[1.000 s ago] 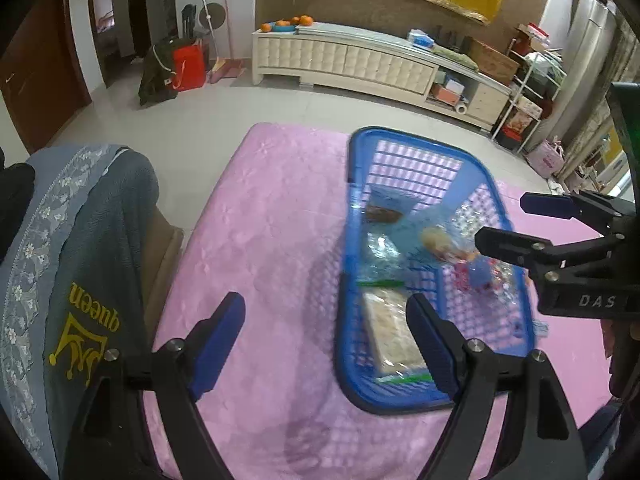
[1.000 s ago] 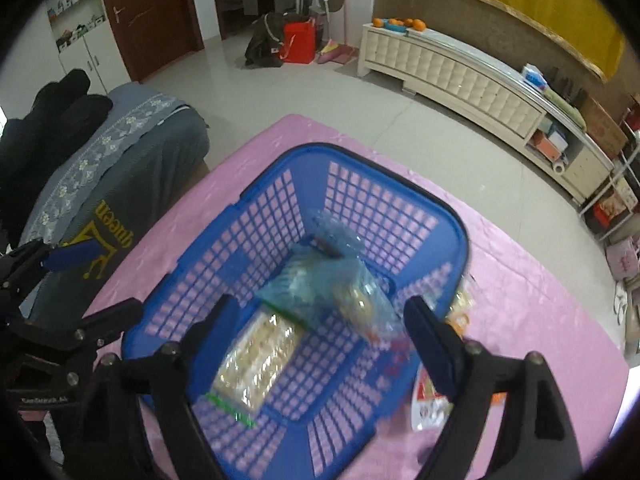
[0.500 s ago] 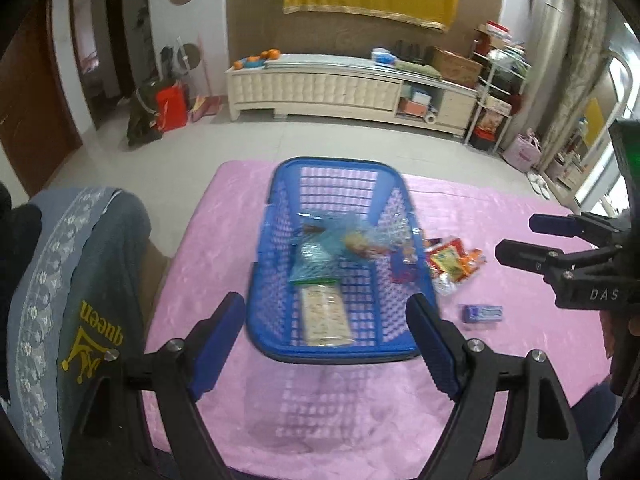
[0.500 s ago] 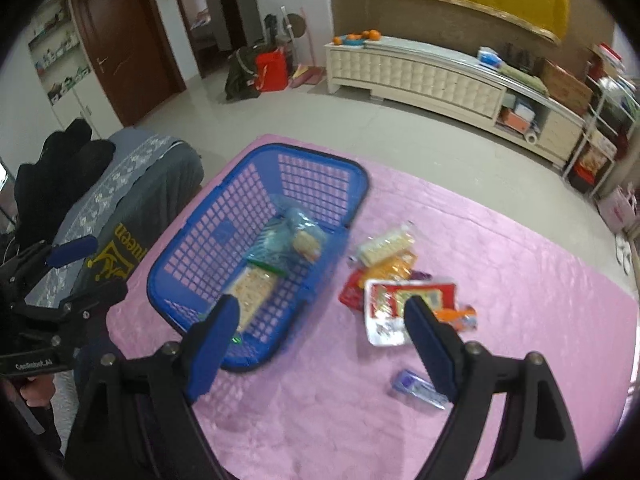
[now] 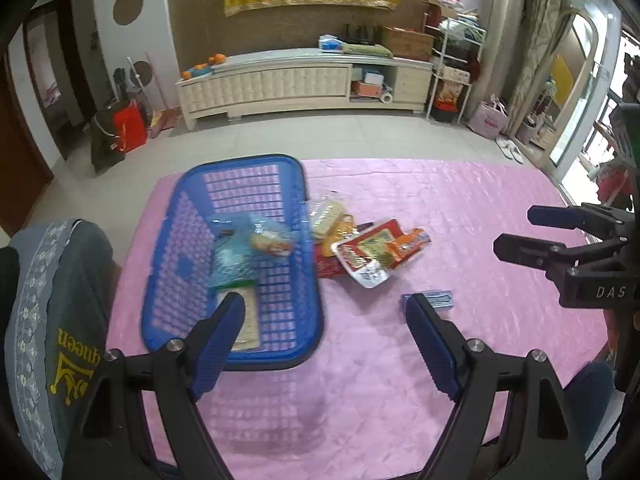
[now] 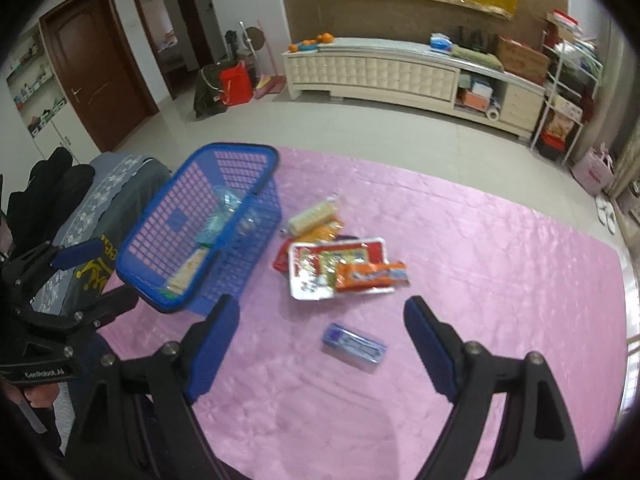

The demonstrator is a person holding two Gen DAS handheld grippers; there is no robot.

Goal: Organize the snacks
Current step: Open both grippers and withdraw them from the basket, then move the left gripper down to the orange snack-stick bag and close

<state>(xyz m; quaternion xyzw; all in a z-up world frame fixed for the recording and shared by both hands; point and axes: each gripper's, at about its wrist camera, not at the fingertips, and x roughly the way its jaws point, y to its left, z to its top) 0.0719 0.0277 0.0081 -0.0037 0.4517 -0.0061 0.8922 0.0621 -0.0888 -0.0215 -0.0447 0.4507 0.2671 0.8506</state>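
Observation:
A blue plastic basket (image 5: 310, 280) (image 6: 240, 149) stands on the left of the pink table. Inside it lie a clear bluish bag (image 5: 236, 256) and a flat cracker pack (image 5: 247, 322). Right of the basket is a loose pile: a red-and-white tray pack (image 5: 370, 254) (image 6: 320, 266), an orange packet (image 6: 372, 276) and a cracker sleeve (image 6: 312, 216). A small blue box (image 5: 436, 300) (image 6: 354, 346) lies alone nearer me. My left gripper (image 5: 326, 300) (image 6: 114, 271) hangs open above the basket's near right corner. My right gripper (image 6: 322, 306) (image 5: 516, 230) hangs open above the small box. Neither holds anything.
A chair with a grey "queen" cover (image 5: 60, 320) stands against the table's left side. The pink cloth (image 5: 460, 200) stretches bare to the right and front. A white cabinet (image 5: 280, 80) lines the far wall, across open floor.
Both grippers drew back and rightward from over the basket. The basket now sits left and farther off, and the snack pile and small blue box have come into view. Both stayed open.

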